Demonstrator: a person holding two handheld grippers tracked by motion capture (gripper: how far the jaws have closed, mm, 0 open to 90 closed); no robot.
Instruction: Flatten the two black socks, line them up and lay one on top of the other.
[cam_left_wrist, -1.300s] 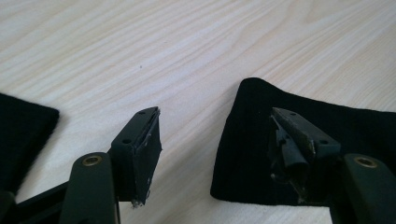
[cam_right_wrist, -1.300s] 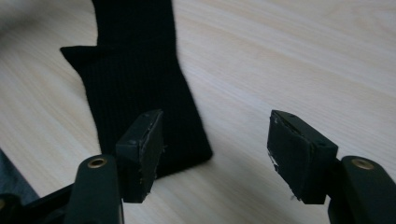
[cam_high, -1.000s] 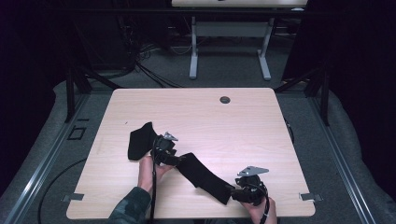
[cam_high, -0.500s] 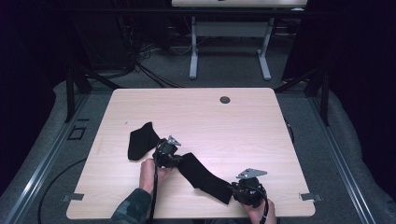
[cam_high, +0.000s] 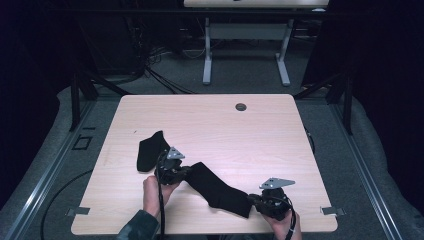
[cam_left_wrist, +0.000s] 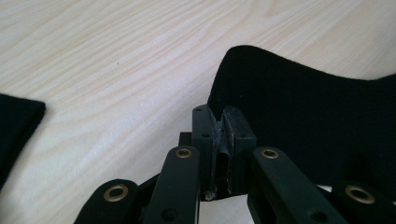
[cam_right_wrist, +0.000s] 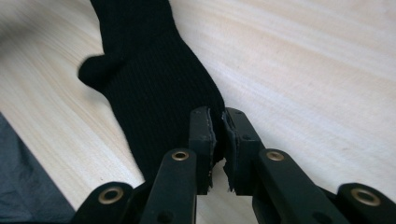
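Observation:
A long black sock (cam_high: 217, 189) lies slantwise near the table's front edge. My left gripper (cam_high: 186, 172) is shut on its upper left end, and my right gripper (cam_high: 251, 202) is shut on its lower right end. In the left gripper view the jaws pinch the sock's edge (cam_left_wrist: 303, 116) between the pads, having just closed. The right gripper view shows the same: jaws just closed, with the sock's edge (cam_right_wrist: 149, 79) caught between them. A second black sock (cam_high: 150, 151) lies flat to the left, and its corner (cam_left_wrist: 16, 126) appears in the left gripper view.
The wooden table (cam_high: 225, 130) has a round cable hole (cam_high: 241, 106) near its far edge. A hand and sleeve (cam_high: 147, 200) come in at the bottom. Another desk's legs (cam_high: 207, 55) stand on the floor behind.
Both grippers went from open to shut on the ends of the long sock. The left gripper shifted a little toward the near edge; the right one stayed in place.

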